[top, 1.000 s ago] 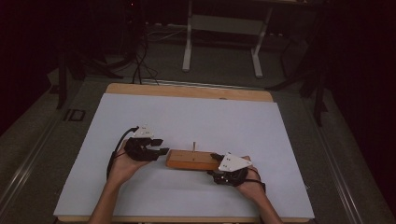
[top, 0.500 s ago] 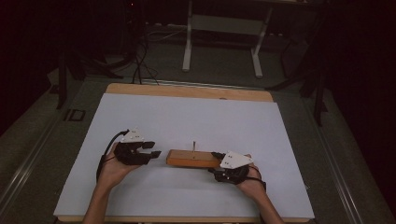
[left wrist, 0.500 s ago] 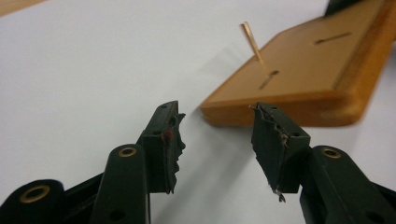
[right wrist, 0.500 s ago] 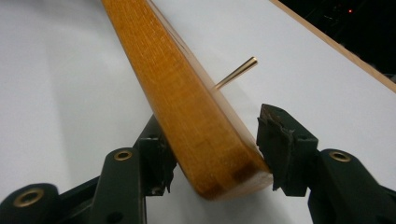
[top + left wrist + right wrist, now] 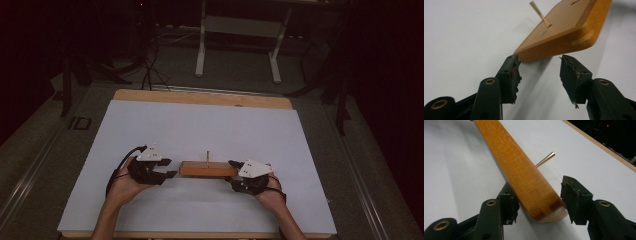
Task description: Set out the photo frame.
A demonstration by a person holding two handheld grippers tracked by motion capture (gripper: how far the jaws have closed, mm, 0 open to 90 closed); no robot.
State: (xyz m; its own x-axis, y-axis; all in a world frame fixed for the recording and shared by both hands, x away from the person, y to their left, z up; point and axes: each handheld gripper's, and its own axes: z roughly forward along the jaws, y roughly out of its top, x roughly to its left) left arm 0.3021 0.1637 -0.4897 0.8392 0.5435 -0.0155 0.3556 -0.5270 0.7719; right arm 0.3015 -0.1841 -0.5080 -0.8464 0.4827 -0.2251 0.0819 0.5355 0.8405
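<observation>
The wooden block [image 5: 208, 169], carrying 1 thin upright peg [image 5: 207, 156], is lying low in the frame's centre on the white table [image 5: 200, 130]. The right gripper [image 5: 239, 170] is straddling its right end, jaws apart, one touching, not clamped. The left gripper [image 5: 167, 169] has backed off leftward, jaws spread just beyond the block's corner. Seemingly it is releasing or re-aiming.

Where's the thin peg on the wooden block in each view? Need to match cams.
High view: thin peg stands upright at centre, on top of the wooden block.
Left gripper view: top centre, leaning up-left from a hole in the block's top face.
Right gripper view: centre right, sticking out right from behind the block's edge.
Shared landmark: the block.
</observation>
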